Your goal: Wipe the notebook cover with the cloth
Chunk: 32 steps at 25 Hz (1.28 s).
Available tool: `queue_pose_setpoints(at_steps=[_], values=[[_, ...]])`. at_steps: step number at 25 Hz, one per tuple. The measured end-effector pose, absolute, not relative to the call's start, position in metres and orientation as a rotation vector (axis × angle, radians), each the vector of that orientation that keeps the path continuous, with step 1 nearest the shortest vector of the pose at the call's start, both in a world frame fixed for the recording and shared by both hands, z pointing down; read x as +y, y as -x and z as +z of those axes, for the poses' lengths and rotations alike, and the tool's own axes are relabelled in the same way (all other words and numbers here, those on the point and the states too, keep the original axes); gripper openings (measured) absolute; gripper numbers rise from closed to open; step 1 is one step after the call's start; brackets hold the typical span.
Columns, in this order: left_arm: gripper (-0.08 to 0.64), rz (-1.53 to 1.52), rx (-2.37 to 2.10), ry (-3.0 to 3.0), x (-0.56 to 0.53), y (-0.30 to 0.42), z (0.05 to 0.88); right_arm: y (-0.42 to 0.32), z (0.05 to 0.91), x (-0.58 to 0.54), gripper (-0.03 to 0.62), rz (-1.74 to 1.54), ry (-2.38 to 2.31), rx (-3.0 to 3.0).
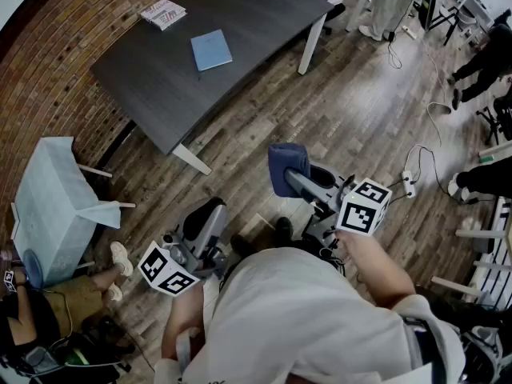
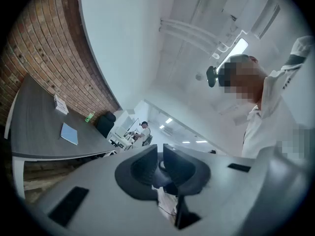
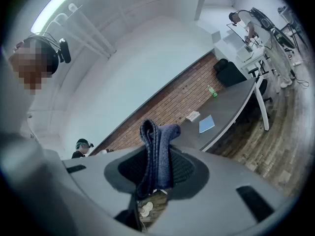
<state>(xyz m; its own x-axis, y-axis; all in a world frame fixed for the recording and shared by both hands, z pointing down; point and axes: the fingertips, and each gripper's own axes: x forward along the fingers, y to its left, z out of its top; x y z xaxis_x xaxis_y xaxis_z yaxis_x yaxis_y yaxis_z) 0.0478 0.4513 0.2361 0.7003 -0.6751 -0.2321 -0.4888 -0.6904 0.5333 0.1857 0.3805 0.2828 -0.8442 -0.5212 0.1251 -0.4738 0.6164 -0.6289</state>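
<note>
Nearest the camera, at the bottom of the head view, the person's pale shirt fills the frame, with a gripper held out from each hand over the wood floor (image 1: 360, 118). The right gripper (image 1: 293, 179), just right of centre, is pinched on the cloth (image 3: 157, 132) — a dark blue folded piece that stands up between the jaws and pokes out past their tips. The left gripper (image 2: 160, 154), lower and left of centre in the head view, has its jaws drawn almost together with only a thin slit between them, and it is empty. Both grippers are well apart from the table (image 1: 256, 14), a dark grey top on white legs that fills the upper middle of the head view. The notebook (image 1: 211, 50) — light blue, closed — lies flat on that top, toward its upper left part. Beyond it, near the table's far left corner, lies a booklet (image 1: 163, 13) with red and white print. A brick wall (image 1: 48, 78) curves down the upper left of the frame behind the table. At the left edge a pale blue sheet (image 1: 48, 206) hangs over some piece of furniture, and below it, in the lower left corner, a seated person's legs (image 1: 88, 282) show. A power strip (image 1: 409, 182) lies on the floor at the right.
</note>
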Motion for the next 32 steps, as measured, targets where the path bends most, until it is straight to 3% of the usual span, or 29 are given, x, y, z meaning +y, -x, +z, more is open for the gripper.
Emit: queue_pose_setpoints(at_steps=[32], values=[[0.041,-0.561,-0.999,-2.436,0.425,-0.11,0.245,-0.248,0.282,0.337,0.107,-0.962,0.875,2.836]])
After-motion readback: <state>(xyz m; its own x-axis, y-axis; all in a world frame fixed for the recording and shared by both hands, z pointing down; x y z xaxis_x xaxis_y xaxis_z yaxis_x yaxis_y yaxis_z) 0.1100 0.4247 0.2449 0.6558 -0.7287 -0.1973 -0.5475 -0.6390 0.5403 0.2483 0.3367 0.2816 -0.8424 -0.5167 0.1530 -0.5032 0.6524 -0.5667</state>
